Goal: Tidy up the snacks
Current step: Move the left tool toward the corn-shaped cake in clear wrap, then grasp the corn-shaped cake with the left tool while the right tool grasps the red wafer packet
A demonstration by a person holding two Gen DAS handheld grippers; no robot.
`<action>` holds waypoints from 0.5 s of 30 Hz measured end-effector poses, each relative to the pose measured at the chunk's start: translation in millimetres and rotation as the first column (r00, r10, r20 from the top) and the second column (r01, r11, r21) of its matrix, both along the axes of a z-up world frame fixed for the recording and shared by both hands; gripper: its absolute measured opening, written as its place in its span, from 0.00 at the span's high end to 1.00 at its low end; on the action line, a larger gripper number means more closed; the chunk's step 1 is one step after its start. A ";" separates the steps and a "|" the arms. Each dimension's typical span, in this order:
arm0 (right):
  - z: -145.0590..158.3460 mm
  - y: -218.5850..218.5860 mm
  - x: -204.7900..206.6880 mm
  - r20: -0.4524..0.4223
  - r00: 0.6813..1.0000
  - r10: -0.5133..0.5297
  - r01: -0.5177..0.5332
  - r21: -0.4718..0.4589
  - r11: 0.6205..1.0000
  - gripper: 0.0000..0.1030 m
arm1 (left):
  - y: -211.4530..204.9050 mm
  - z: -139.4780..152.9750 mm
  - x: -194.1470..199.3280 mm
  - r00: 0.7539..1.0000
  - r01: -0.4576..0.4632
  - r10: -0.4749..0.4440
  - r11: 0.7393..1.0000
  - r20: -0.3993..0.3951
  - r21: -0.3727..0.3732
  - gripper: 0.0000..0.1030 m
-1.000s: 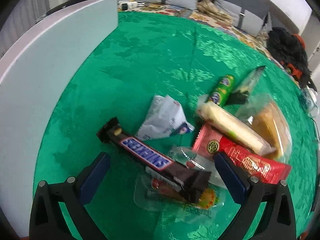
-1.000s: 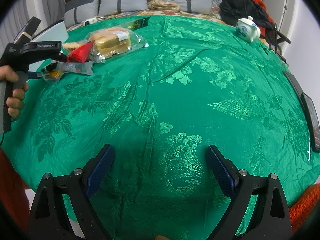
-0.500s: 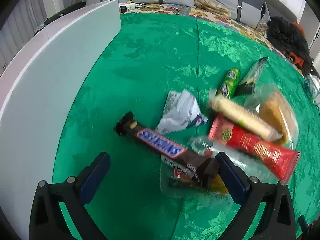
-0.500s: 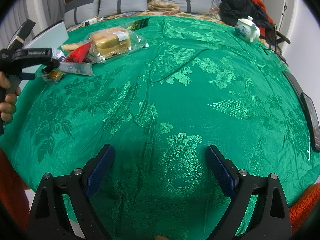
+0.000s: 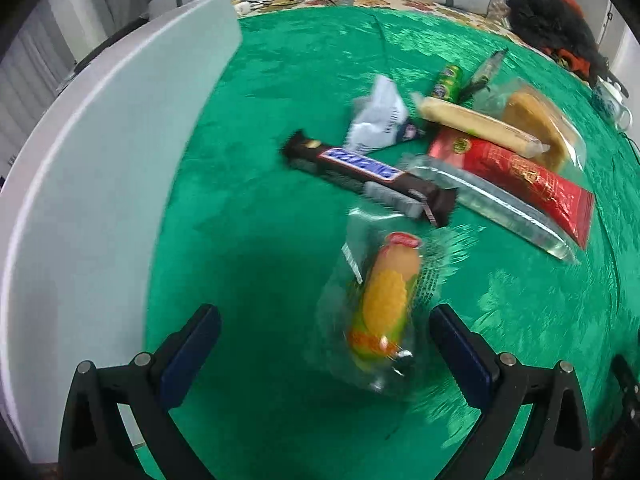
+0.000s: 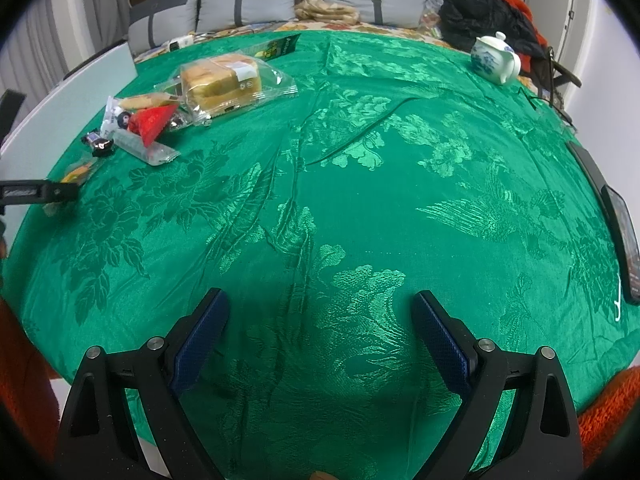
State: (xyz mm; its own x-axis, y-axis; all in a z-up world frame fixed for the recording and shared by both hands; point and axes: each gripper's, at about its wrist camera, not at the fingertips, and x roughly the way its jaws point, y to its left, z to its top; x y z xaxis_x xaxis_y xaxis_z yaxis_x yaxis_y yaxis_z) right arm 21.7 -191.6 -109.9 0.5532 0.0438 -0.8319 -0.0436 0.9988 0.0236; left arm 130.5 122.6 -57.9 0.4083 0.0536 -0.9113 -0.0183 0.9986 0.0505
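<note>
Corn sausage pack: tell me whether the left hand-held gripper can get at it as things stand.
Probably yes. The left hand-held gripper is open, and the corn sausage pack lies on the green cloth just ahead, nearer its right finger. Nothing lies on top of it; the Snickers bar sits beyond.

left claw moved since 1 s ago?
Yes. The left claw has backed away from the Snickers bar, which now lies farther ahead; the corn sausage packet sits between its open fingers.

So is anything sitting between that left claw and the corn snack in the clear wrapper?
Nothing visible does. The corn snack lies just ahead of the open left gripper, toward its right finger, with only bare green tablecloth around it. The chocolate bar lies beyond the snack, not in front of it.
</note>
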 end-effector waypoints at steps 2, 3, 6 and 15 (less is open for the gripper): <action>-0.1 0.0 0.1 0.001 1.000 0.000 0.000 0.000 1.000 0.07 | 6.4 4.7 -0.9 1.000 -0.015 0.015 1.000 0.017 -0.012 0.00; -0.1 0.0 0.0 0.001 1.000 0.000 0.000 0.000 1.000 0.07 | 8.3 7.3 0.0 1.000 -0.019 0.020 0.999 0.024 -0.027 0.00; -0.3 0.0 -0.1 0.002 1.000 0.000 0.000 0.000 1.000 0.07 | 7.0 15.4 4.2 0.999 -0.020 0.024 0.996 0.044 -0.088 0.00; -0.1 0.2 -1.0 0.000 1.000 0.004 -0.004 0.000 1.000 0.07 | -19.7 3.9 10.4 0.976 0.217 -0.218 0.975 -0.013 -0.056 0.01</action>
